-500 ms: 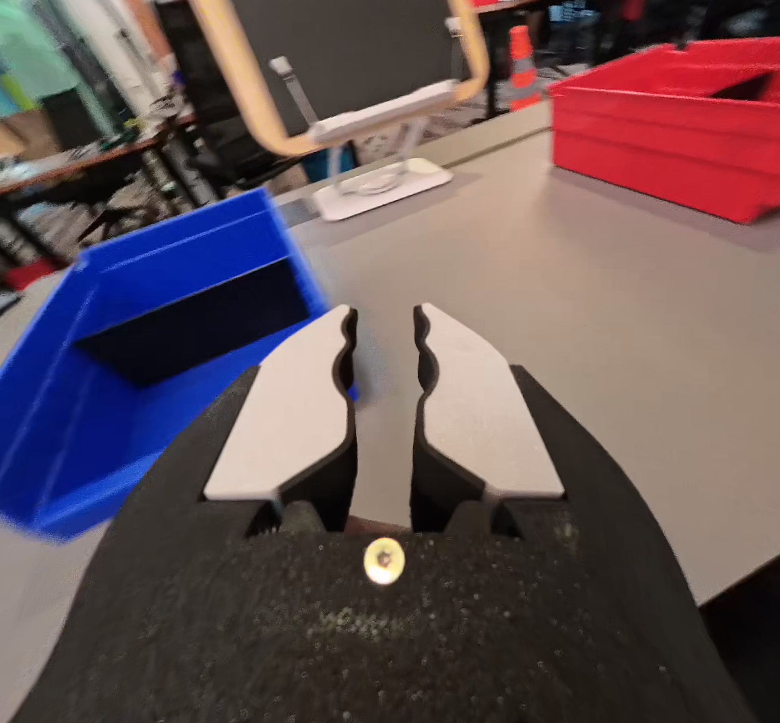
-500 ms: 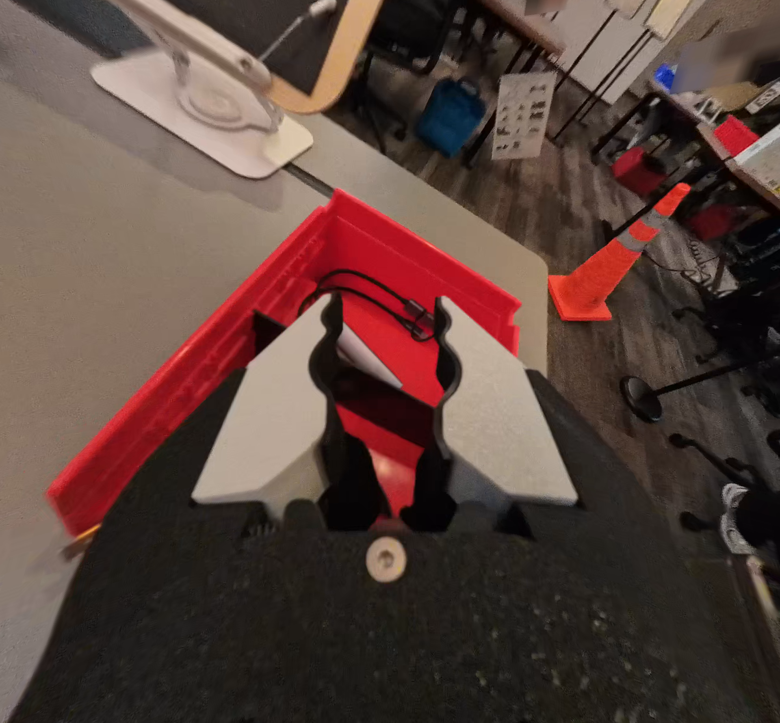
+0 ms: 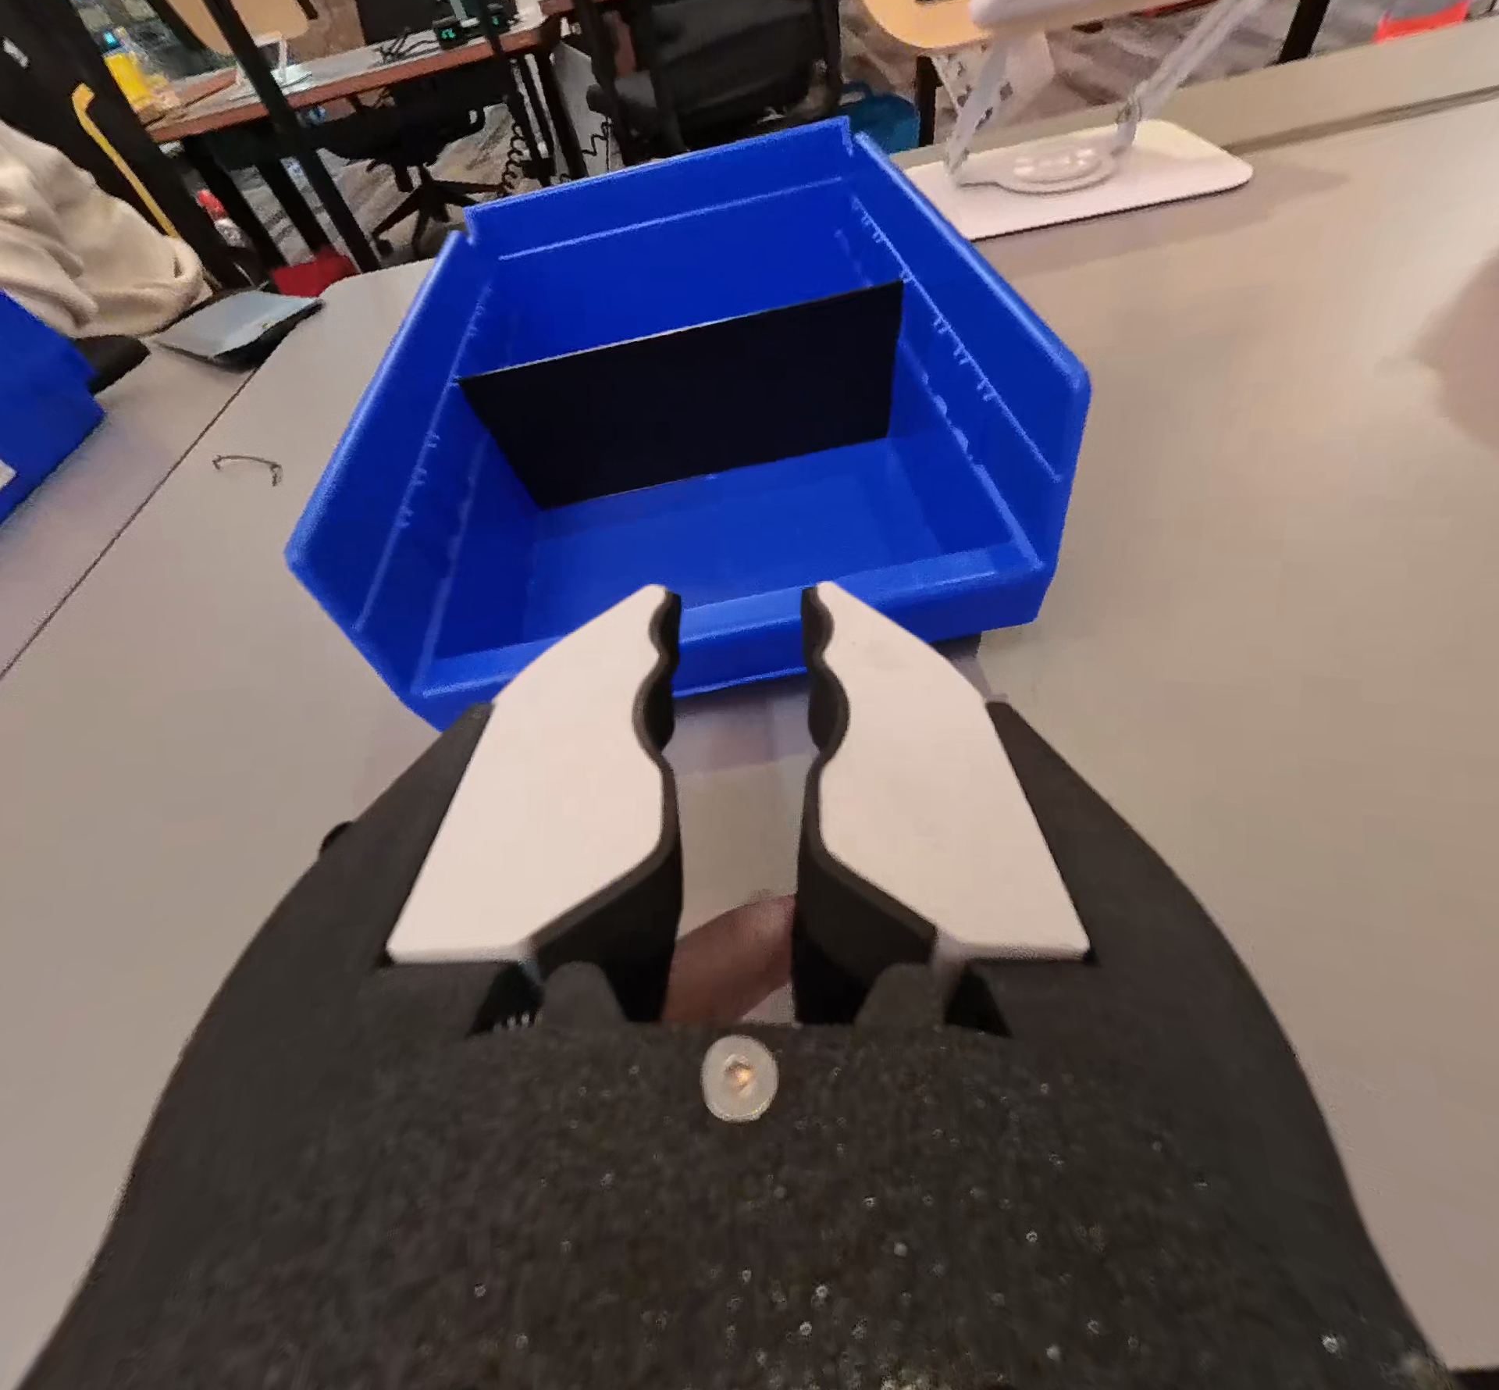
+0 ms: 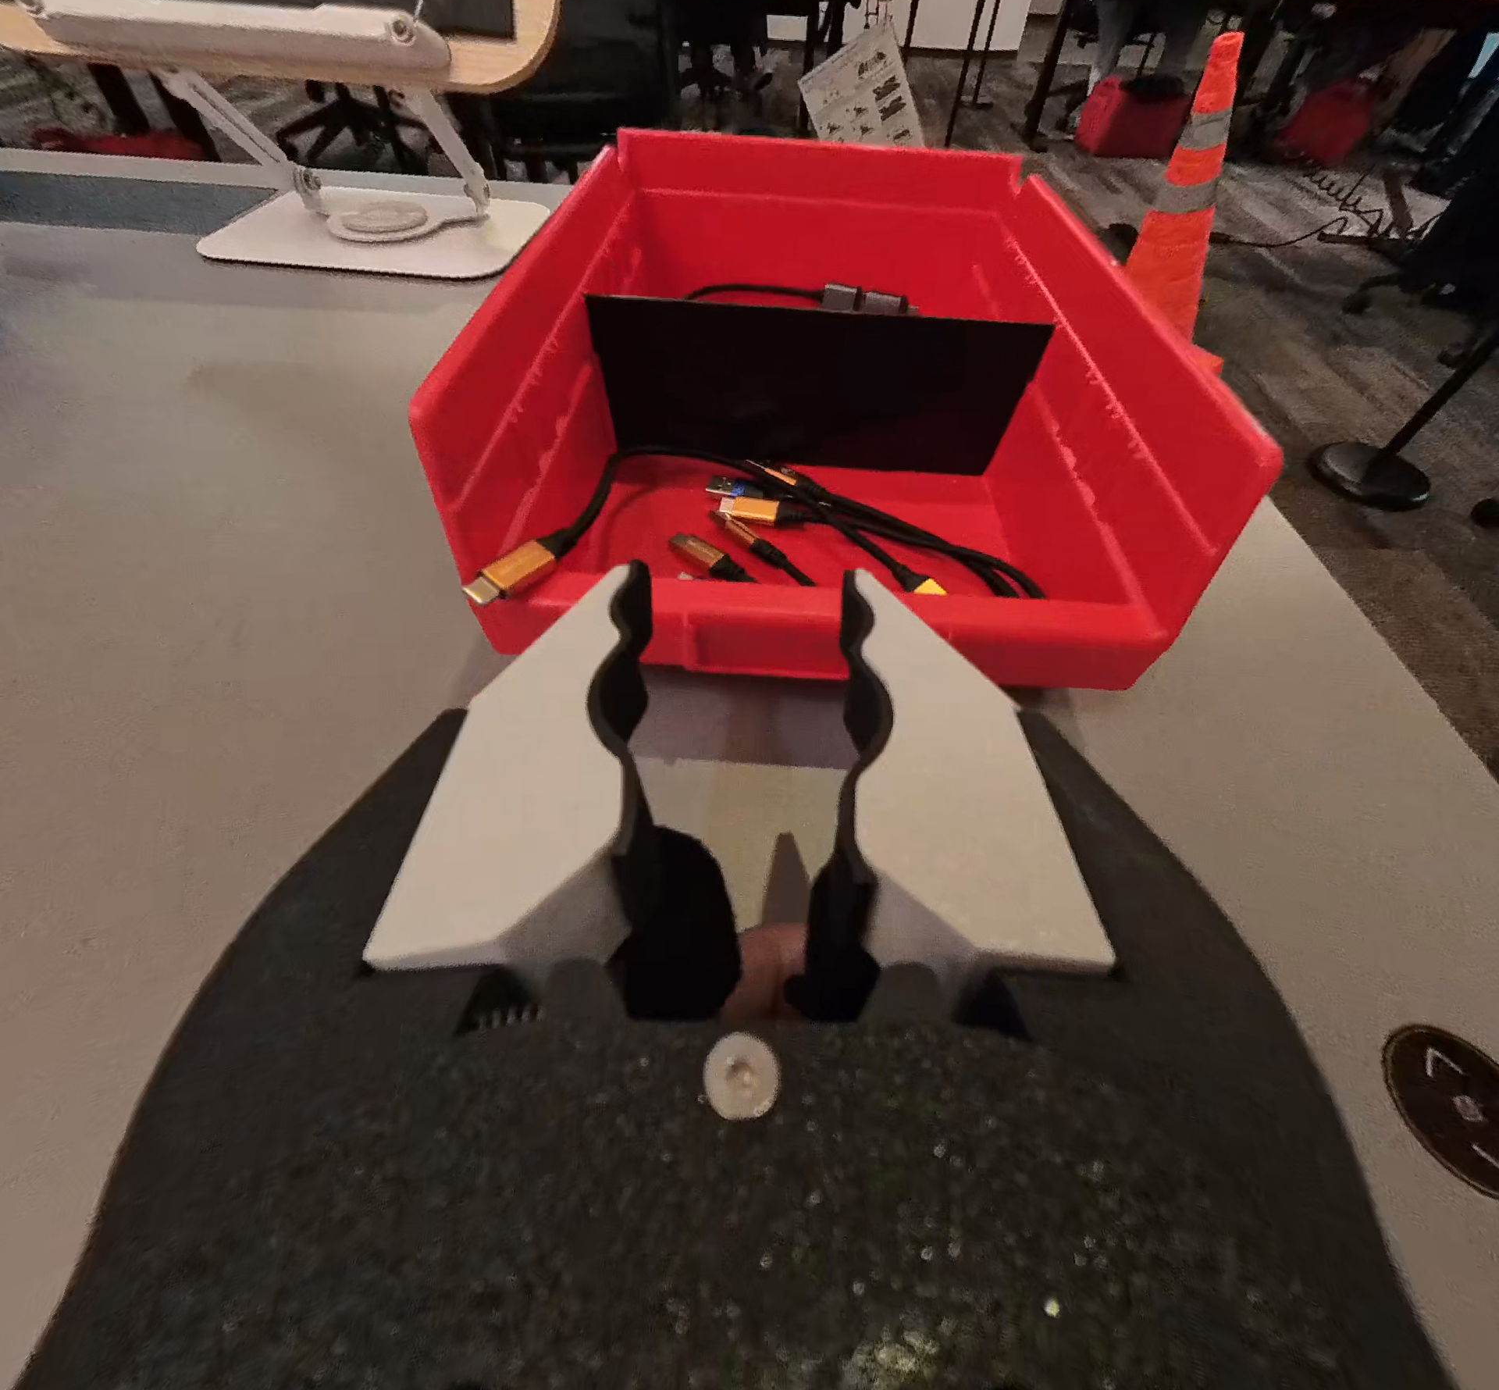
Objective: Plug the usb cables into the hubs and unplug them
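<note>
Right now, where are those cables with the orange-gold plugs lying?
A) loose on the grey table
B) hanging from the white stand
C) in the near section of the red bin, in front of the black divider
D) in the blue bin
C: the cables lie on the floor of the red bin, on the near side of its black divider, while the blue bin shows no cables in its near section.

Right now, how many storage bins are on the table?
2 full bins: a blue bin ahead of the left gripper, and a red bin holding the usb cables. Another blue one may be cut off at left.
</note>
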A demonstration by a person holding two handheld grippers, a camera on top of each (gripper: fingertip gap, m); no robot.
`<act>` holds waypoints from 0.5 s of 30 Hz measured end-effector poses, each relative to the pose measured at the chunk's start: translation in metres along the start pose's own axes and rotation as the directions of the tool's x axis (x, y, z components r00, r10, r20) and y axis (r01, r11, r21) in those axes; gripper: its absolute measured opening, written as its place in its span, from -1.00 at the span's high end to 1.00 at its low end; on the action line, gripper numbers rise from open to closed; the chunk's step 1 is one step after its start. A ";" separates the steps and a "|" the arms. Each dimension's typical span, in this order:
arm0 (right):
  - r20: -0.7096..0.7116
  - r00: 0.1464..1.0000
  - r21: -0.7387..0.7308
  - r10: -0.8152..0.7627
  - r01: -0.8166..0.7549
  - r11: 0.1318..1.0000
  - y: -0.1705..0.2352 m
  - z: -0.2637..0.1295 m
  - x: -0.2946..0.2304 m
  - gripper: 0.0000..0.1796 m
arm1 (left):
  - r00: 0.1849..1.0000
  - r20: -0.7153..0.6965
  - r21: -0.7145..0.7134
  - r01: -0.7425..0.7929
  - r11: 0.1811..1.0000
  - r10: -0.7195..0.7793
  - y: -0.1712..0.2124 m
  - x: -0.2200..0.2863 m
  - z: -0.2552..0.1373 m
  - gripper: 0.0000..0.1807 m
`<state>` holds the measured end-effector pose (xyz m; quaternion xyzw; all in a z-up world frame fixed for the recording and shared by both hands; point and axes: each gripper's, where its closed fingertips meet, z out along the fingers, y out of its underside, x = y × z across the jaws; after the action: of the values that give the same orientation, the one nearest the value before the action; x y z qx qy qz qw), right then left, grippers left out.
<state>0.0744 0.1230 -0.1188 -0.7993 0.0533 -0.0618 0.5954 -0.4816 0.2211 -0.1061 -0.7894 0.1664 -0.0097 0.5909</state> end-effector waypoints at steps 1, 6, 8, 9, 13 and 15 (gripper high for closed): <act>0.004 1.000 0.006 0.011 -0.011 1.000 -0.002 0.000 0.001 0.50 | 1.000 0.003 0.001 -0.010 1.000 0.010 -0.001 0.000 0.001 0.68; -0.022 1.000 0.012 0.019 -0.019 1.000 0.000 -0.002 0.012 0.51 | 0.999 -0.036 -0.045 -0.005 0.999 0.004 0.005 0.008 0.013 0.65; -0.019 0.999 0.013 0.045 -0.044 0.999 0.000 0.000 0.015 0.51 | 0.999 -0.038 -0.044 -0.016 0.999 0.014 0.005 0.009 0.015 0.64; -0.016 0.999 0.006 0.050 -0.050 0.999 0.001 0.002 0.015 0.51 | 0.999 -0.041 -0.043 -0.020 0.999 0.018 0.005 0.009 0.016 0.64; -0.007 0.998 -0.012 0.067 -0.067 0.998 0.004 0.009 0.015 0.51 | 0.998 -0.048 -0.054 -0.030 0.998 0.028 0.007 0.010 0.019 0.62; -0.013 0.999 -0.011 0.051 -0.051 0.999 0.003 0.010 0.016 0.51 | 0.998 -0.049 -0.061 -0.035 0.998 0.032 0.009 0.011 0.020 0.62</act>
<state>0.0914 0.1292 -0.1239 -0.8005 0.0777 -0.0514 0.5920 -0.4695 0.2343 -0.1221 -0.8038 0.1942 -0.0136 0.5621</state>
